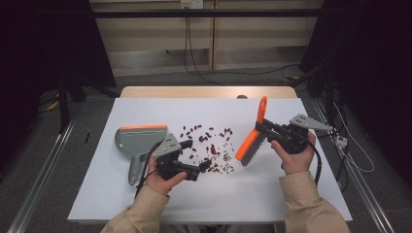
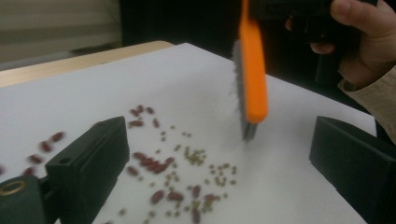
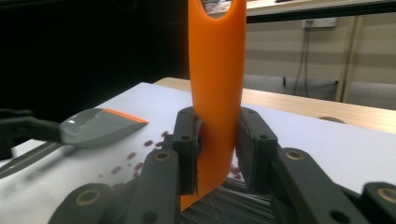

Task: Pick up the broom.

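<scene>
The right gripper (image 1: 266,130) pinches the orange brush (image 1: 252,141), the left gripper (image 1: 196,156) gapes over scattered beans (image 1: 210,145), and the dustpan (image 1: 141,140) lies empty at left.

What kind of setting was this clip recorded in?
Probably a lab or test room set up for recording, not a home: a white-covered table on a grey floor, dark curtains at both sides, loose cables and a wall socket behind.

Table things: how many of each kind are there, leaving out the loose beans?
Brush: 1
Dustpan: 1
Grippers: 2, the left gripper and the right gripper
Total: 4
</scene>
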Tool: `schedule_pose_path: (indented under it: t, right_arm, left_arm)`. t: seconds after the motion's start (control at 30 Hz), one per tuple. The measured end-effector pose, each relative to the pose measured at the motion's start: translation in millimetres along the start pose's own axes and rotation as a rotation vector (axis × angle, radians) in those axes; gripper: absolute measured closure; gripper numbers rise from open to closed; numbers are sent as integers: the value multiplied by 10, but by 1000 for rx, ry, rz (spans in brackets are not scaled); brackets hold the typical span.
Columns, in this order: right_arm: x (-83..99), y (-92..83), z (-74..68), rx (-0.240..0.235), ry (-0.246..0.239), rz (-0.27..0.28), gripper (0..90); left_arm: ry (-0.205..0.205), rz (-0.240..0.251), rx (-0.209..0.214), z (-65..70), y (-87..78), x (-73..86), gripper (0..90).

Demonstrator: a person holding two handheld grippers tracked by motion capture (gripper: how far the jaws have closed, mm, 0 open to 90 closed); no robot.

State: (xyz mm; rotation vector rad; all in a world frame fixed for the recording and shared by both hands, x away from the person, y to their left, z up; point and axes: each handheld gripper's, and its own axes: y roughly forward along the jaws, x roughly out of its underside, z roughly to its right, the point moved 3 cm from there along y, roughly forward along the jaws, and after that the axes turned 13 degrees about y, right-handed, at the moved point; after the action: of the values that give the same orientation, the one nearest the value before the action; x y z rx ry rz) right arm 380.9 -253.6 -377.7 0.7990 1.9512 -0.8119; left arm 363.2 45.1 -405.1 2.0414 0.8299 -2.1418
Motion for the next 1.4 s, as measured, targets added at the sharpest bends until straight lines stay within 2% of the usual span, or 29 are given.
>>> schedule_pose_path:
  t: [0.03, 0.1, 0.17, 0.23, 0.27, 0.3, 0.33, 0.37, 0.4, 0.47, 0.5, 0.63, 0.67, 0.73, 0.77, 0.8, 0.83, 0.87, 0.93, 1.03, 1.1, 1.13, 1.17, 1.2, 1.33, 1.37, 1.4]
  right_arm:
    - [-19, 64, -79, -8, -18, -2, 709]
    - [-24, 98, -112, -18, -19, -6, 710]
    - [-26, 163, -171, -39, -13, -7, 710]
    - [-14, 230, -227, -53, -17, -15, 710]
    - [-6, 263, -249, -58, -16, -23, 709]
    - [6, 292, -268, -65, -13, -28, 709]
    - [29, 340, -300, -90, 3, -36, 709]
    - [29, 340, -300, -90, 3, -36, 709]
    - [40, 362, -313, -96, 10, -41, 709]
    - [57, 399, -351, -111, 9, -49, 708]
    - [71, 429, -382, -116, 9, -58, 705]
    - [78, 448, -394, -134, 29, -57, 697]
    - [79, 453, -397, -137, 35, -51, 669]
    - [82, 464, -413, -138, 50, -50, 553]
    - [92, 482, -438, -128, 53, -31, 441]
    - [92, 482, -438, -128, 53, -31, 441]
    - [113, 494, -468, -111, 58, -12, 358]
    - [113, 494, -468, -111, 58, -12, 358]
    - [172, 509, -491, -71, 84, -28, 330]
    - [214, 530, -502, -56, 107, -36, 303]
    - [262, 568, -544, -27, 154, -43, 279]
    - [262, 568, -544, -27, 154, -43, 279]
    - [275, 586, -560, -22, 178, -43, 266]
    - [299, 626, -594, 5, 198, -39, 251]
    - [331, 696, -662, 26, 202, -35, 258]
    - [360, 751, -708, 20, 235, -47, 243]
    - [360, 751, -708, 20, 235, -47, 243]
  left_arm:
    - [9, -7, 12, 23, 79, -16, 97]
    - [6, -19, 26, 61, 217, -37, 124]
    - [12, -50, 42, 82, 347, -42, 159]
    - [15, -68, 25, 84, 448, -43, 241]
    - [25, -85, 26, 76, 489, -41, 296]
    - [26, -96, 6, 65, 521, -38, 343]
    - [19, -96, 2, 54, 547, -33, 425]
    - [5, -98, 12, 49, 571, -23, 425]
    - [-1, -108, 8, 43, 592, -9, 496]
    - [-6, -120, 26, 40, 606, 10, 622]
    - [6, -143, -5, 30, 581, 11, 695]
    - [3, -138, -27, 5, 530, 3, 704]
    - [-3, -136, -33, 2, 514, -5, 704]
    - [-6, -135, -51, -7, 493, -14, 705]
    - [-11, -132, -81, -22, 473, -8, 706]
    - [-11, -132, -81, -22, 473, -8, 706]
    - [-12, -132, -97, -38, 457, -5, 706]
    - [-15, -127, -111, -53, 440, -3, 706]
    - [-21, -122, -130, -77, 407, -3, 706]
    - [-14, -121, -163, -92, 374, -13, 706]
    - [-11, -118, -173, -95, 366, -16, 706]
    - [-7, -118, -183, -89, 368, -16, 706]
    - [-4, -116, -187, -85, 370, -16, 706]
    - [-5, -107, -190, -78, 372, -17, 706]
    - [8, -99, -202, -26, 385, -27, 706]
    - [17, -99, -217, -19, 383, -29, 705]
    - [18, -94, -222, -18, 379, -29, 705]
